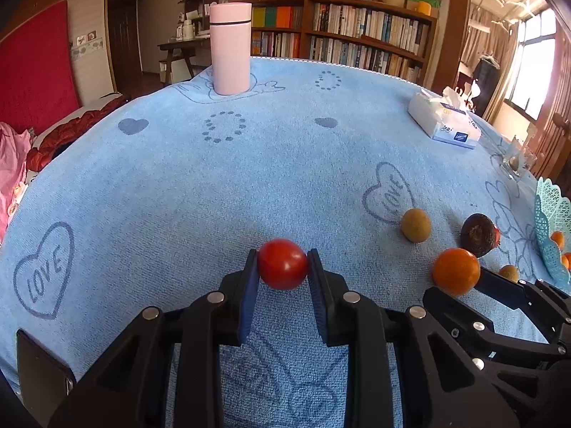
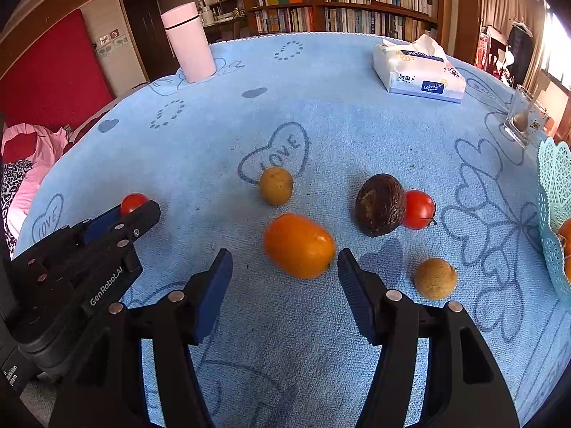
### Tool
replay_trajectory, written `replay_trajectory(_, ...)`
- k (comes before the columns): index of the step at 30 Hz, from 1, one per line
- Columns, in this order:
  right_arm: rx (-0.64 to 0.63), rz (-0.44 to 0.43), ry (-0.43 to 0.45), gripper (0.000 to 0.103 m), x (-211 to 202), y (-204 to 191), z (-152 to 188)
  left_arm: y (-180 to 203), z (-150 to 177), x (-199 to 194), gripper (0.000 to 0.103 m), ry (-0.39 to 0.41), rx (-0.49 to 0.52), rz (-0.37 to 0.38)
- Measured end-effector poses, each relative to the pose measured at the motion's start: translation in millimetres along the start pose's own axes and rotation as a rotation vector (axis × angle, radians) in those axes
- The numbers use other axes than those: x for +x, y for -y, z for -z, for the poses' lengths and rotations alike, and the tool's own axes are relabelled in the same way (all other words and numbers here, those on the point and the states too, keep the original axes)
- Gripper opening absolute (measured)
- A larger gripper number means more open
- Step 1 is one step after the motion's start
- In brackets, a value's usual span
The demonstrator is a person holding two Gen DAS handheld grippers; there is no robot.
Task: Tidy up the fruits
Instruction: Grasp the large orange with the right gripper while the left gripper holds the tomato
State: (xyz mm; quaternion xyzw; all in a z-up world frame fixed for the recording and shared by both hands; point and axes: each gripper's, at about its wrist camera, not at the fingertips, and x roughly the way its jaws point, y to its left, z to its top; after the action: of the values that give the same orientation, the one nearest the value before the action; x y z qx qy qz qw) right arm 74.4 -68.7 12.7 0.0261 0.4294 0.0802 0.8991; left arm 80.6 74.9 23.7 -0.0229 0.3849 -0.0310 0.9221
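Firmly between hand-held gripper (image 1: 283, 267) pads: tomato (image 1: 283, 263)

The blue towel (image 2: 321, 135) covering the table is looped terry cloth, matt and nubbly. The cherry tomato (image 1: 283, 264) has smooth, glossy skin; the orange fruit (image 2: 299, 245) is smooth with a soft sheen. The avocado (image 2: 380, 204) looks dark, wrinkled and dull. The two brownish round fruits (image 2: 276, 185) are matt and slightly rough. The pink tumbler (image 1: 230, 48) appears satin-smooth. The tissue pack (image 2: 419, 71) is glossy plastic film. The basket (image 2: 555, 178) is perforated turquoise plastic.
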Motion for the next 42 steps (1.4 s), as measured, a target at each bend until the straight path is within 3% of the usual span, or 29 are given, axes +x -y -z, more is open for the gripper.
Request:
replay_trajectory(5, -0.016, 0.023, -0.012, 0.061, 8, -2, 0, 0, 1, 3, 0.027, -0.009, 0.000, 0.004)
replay_trajectory(12, -0.050, 0.079, 0.010, 0.042, 8, -5, 3, 1, 2, 5, 0.027, -0.017, 0.005, 0.003)
replay_trajectory(33, -0.032, 0.102, 0.067, 0.041, -16, 3, 9, 8, 3, 4, 0.027, -0.015, 0.033, -0.029)
replay_trajectory(42, 0.000, 0.121, 0.105, 0.041, -34, 20, 9, 28, 5, -6, 0.027, -0.012, 0.072, -0.015)
